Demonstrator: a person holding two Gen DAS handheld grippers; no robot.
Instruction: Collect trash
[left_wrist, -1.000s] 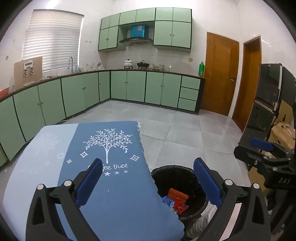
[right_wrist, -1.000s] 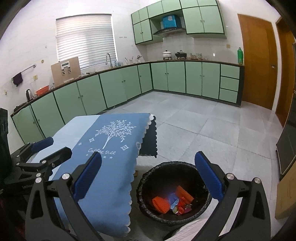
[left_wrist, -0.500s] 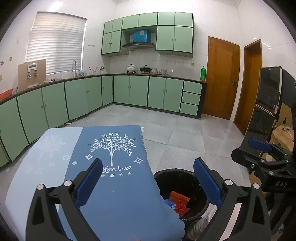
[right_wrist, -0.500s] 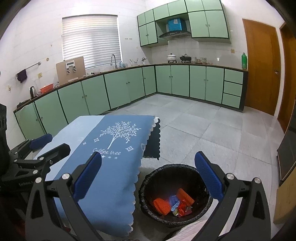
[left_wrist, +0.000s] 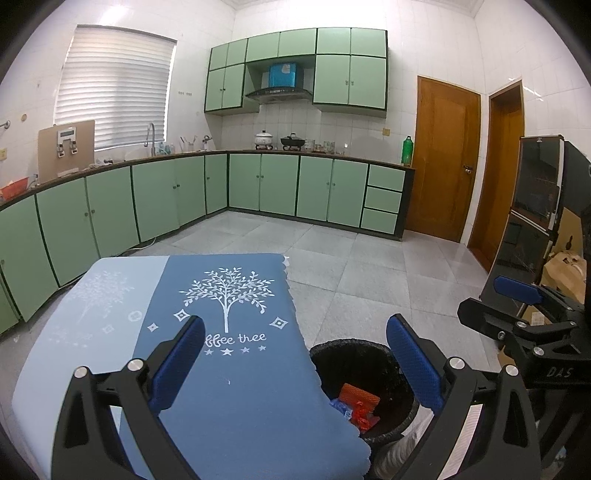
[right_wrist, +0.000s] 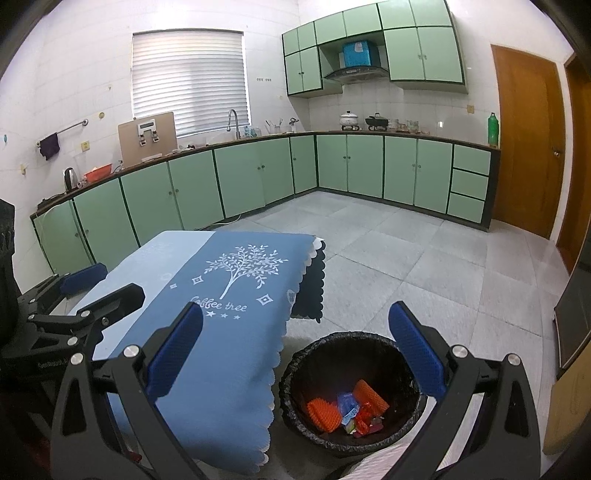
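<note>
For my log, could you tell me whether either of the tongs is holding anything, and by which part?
Nothing is held: the left tongs and right tongs are both open and empty.

Illumination bright and even; glare on the wall tiles (left_wrist: 332, 14); strong fisheye curvature, dark vignette at corners; focus sharp.

A blue tablecloth (left_wrist: 229, 369) printed with a white tree covers the table. Along the far counter (right_wrist: 369, 133) stand a white pot (right_wrist: 349, 119), a black wok (right_wrist: 376, 121) and, at its right end, a green bottle (right_wrist: 493, 129).
</note>
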